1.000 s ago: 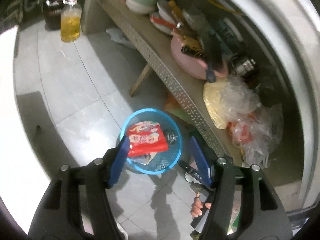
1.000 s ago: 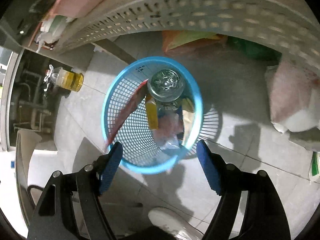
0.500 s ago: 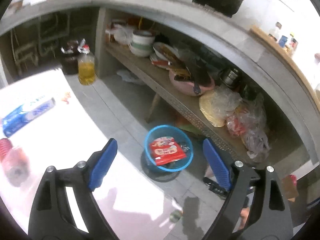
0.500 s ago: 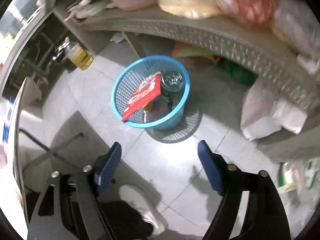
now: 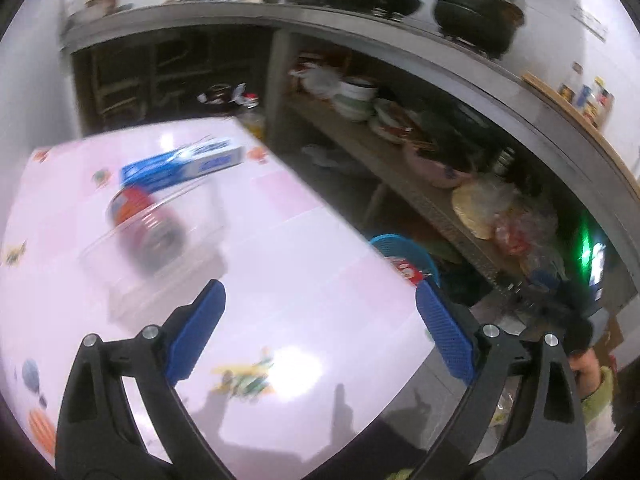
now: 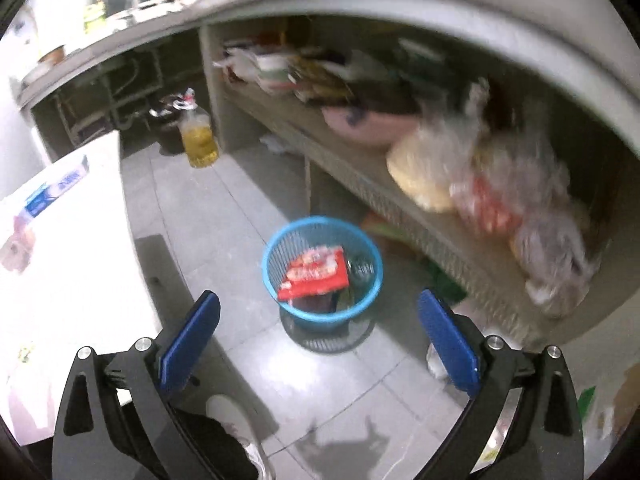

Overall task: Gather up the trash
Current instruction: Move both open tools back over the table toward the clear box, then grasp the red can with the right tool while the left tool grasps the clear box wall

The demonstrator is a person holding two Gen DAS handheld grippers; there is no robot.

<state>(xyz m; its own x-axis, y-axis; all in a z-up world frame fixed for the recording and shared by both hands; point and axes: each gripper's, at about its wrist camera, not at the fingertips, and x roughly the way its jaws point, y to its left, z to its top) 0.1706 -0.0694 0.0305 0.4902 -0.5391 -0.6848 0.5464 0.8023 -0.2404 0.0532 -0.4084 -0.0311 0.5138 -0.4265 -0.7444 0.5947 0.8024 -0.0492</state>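
A blue mesh waste basket (image 6: pixel 362 292) stands on the tiled floor and holds a red snack wrapper (image 6: pixel 316 274) and a can (image 6: pixel 361 267). Its rim shows past the table edge in the left wrist view (image 5: pixel 400 245). My right gripper (image 6: pixel 320 336) is open and empty, above the floor in front of the basket. My left gripper (image 5: pixel 320 328) is open and empty over the pink table (image 5: pixel 280 280). On the table lie a blurred red can in a clear container (image 5: pixel 146 226) and a blue and white box (image 5: pixel 182 164).
A low shelf (image 6: pixel 380 184) with bowls and plastic bags runs behind the basket. A bottle of yellow oil (image 6: pixel 199 136) stands on the floor. The table edge (image 6: pixel 132 224) is to the right gripper's left. A shoe (image 6: pixel 236 420) is below.
Both grippers have risen and pulled back from the basket. The left one has swung left over the table. Both stay open.
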